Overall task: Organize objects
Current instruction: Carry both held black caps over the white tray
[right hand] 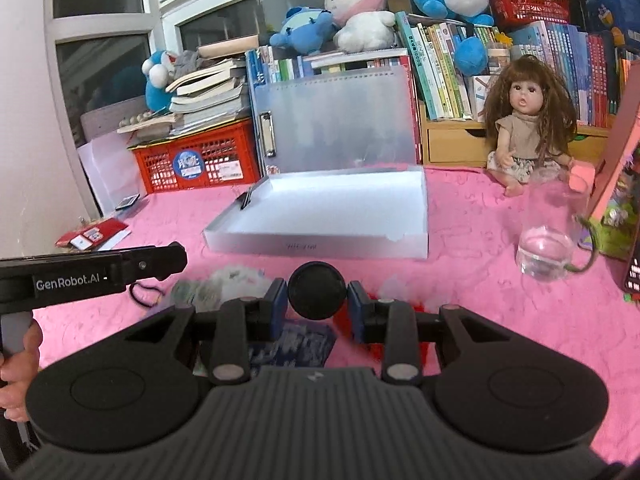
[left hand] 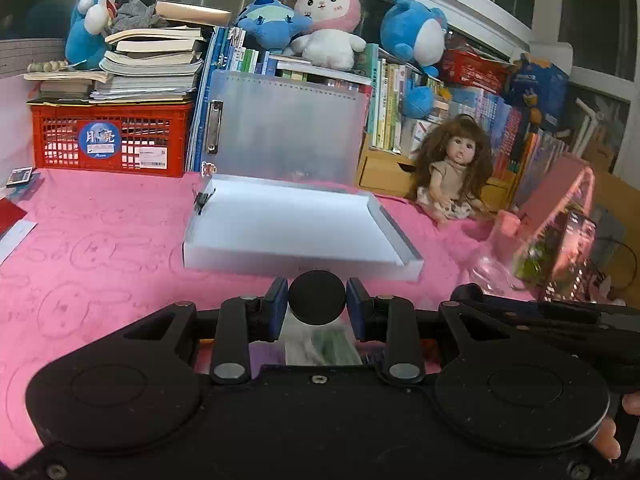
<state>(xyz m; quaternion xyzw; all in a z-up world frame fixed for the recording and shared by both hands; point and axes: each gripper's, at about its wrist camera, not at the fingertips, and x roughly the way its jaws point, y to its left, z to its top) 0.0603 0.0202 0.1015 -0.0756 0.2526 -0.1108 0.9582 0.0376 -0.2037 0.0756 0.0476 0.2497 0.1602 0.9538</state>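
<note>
An open translucent file box lies on the pink cloth, its lid leaning back against the books; it also shows in the right wrist view. My left gripper hovers in front of the box, jaws open, over a clear packet with green contents. My right gripper is open above a blue packet and red bits. Pale packets and a black hair tie lie to its left.
A doll sits at the back right by a glass with water and a pink box. A red crate with stacked books stands at the back left. Plush toys top the book row. Cards lie far left.
</note>
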